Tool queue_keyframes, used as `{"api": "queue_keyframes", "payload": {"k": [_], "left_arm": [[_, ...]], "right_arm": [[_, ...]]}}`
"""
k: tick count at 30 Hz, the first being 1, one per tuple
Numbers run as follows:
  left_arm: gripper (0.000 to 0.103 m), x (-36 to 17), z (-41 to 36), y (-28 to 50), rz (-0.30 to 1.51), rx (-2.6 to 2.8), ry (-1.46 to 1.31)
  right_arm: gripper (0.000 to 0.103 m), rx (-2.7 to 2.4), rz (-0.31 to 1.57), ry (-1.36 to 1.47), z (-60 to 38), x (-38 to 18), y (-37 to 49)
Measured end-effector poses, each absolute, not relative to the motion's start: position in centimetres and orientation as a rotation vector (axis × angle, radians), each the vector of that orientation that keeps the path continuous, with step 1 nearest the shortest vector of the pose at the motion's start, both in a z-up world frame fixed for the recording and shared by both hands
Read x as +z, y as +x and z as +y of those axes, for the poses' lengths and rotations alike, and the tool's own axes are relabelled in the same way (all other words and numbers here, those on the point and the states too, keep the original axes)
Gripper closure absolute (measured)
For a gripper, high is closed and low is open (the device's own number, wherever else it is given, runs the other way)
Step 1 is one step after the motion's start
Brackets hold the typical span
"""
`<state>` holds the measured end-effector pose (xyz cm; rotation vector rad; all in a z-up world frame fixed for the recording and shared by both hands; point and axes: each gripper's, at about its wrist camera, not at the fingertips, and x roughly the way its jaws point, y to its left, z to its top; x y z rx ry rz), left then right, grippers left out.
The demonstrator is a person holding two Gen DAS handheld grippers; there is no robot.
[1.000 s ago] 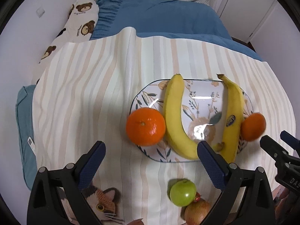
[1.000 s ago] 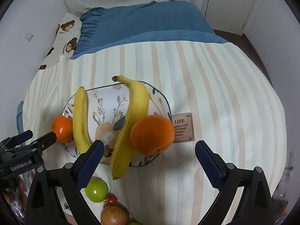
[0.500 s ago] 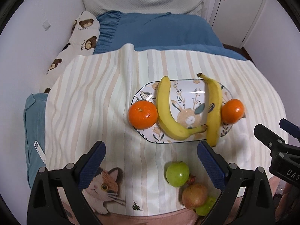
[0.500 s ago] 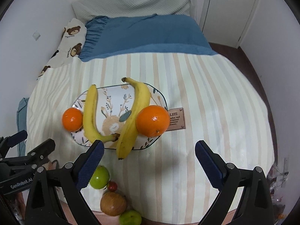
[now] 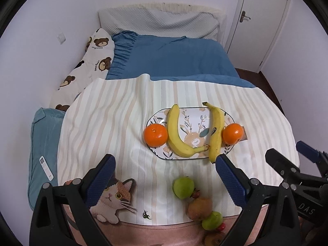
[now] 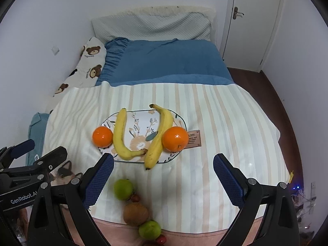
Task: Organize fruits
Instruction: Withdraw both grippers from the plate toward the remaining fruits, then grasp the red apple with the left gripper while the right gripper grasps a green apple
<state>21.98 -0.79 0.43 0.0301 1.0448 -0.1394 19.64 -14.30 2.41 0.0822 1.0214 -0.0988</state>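
Observation:
A floral plate lies on the striped blanket and carries two bananas side by side. One orange rests at the plate's left rim, another orange at its right rim. Nearer to me a green apple, a brown fruit, a second green fruit and small red fruits lie in a row on the blanket. My left gripper and right gripper hang open and empty, high above the near edge of the bed.
The bed has a blue duvet, a bear-print pillow and a grey headboard cushion. A white remote lies on a teal cushion at left. A door stands at the back right. A cat print marks the blanket.
Both grippers have pulled back and up from the plate, so the fruit looks smaller and more of the bed and room shows. The fruit has not moved.

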Motion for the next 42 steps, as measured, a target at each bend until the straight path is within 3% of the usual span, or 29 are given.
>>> {"api": "queue_keyframes", "payload": {"k": [6, 18, 23, 25, 27, 40, 41, 42], "left_arm": [[0.003, -1.5, -0.3, 20.3, 1.088, -0.111, 0.052], [0.003, -13.9, 0.1, 17.3, 1.388, -0.060, 0.116], [0.003, -16.0, -0.3, 17.3, 1.471, -0.075, 0.076], [0.003, -16.2, -0.6, 17.5, 1.485, -0.086, 0.065], [0.003, -16.3, -1.2, 17.6, 1.490, -0.102, 0.065], [0.003, -19.9, -9.6, 19.2, 1.621, -0.343, 0.111], [0.006, -20.4, -10.2, 19.3, 1.625, -0.353, 0.129], [0.019, -21.0, -11.2, 19.3, 1.626, -0.364, 0.157]], "right_arm": [[0.003, -0.078, 1.091, 0.151, -14.2, 0.6, 17.5], [0.005, 0.018, 1.476, 0.269, -13.5, -16.6, 11.9], [0.016, 0.048, 1.520, 0.276, -12.1, -20.6, 11.3], [0.036, 0.036, 1.539, 0.291, -11.9, -22.0, 11.1], [0.043, 0.017, 1.531, 0.282, -12.0, -22.5, 10.9], [0.044, -0.088, 1.419, 0.204, -17.4, -16.9, 8.3], [0.044, -0.107, 1.410, 0.202, -18.3, -16.5, 7.9], [0.044, -0.120, 1.408, 0.204, -19.0, -16.2, 7.6]]}}
